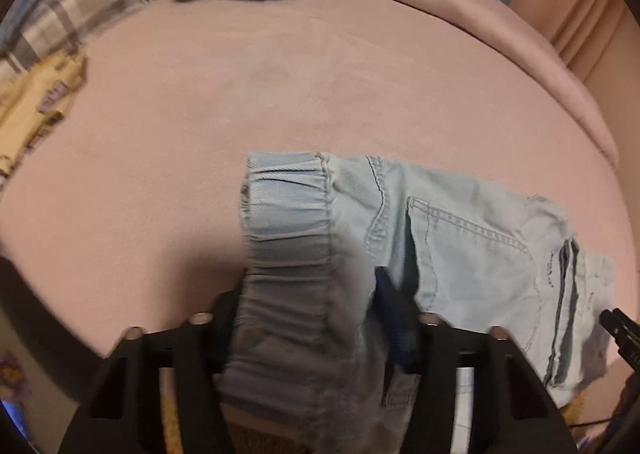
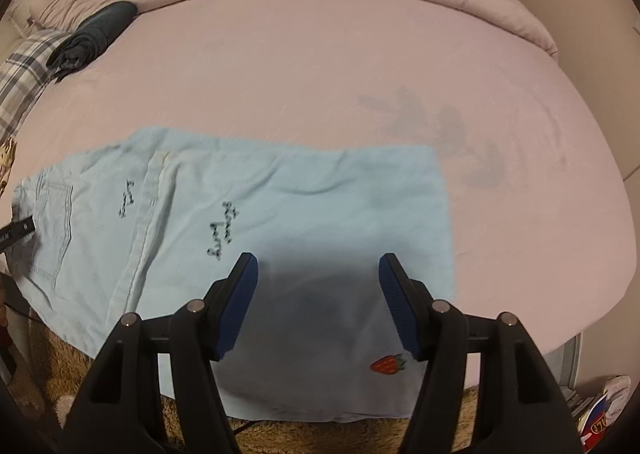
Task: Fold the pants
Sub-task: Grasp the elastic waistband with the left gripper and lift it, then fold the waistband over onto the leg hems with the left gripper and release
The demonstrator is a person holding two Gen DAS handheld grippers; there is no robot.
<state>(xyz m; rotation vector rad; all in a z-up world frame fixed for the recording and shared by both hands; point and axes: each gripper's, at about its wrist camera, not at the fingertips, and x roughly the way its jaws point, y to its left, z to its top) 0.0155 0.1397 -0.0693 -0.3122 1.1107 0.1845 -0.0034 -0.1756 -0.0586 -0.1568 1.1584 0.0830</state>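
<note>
Pants (image 1: 460, 238) waistband sits between left tongs (image 1: 308, 318) (right tongs (image 2: 318, 274) hover above).

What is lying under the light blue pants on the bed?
The light blue pants lie on the pink bed sheet, which shows all around them. Their near edge hangs over the bed's edge, above a brown fluffy rug. Whatever lies directly beneath the fabric is covered.

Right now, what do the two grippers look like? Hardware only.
Both match. The left gripper and the right gripper are matte black, with angular finger arms bearing round silver pins at the joints. The fingers carry flat ribbed blue pads on their inner faces. No sleeves or hands in view.
</note>
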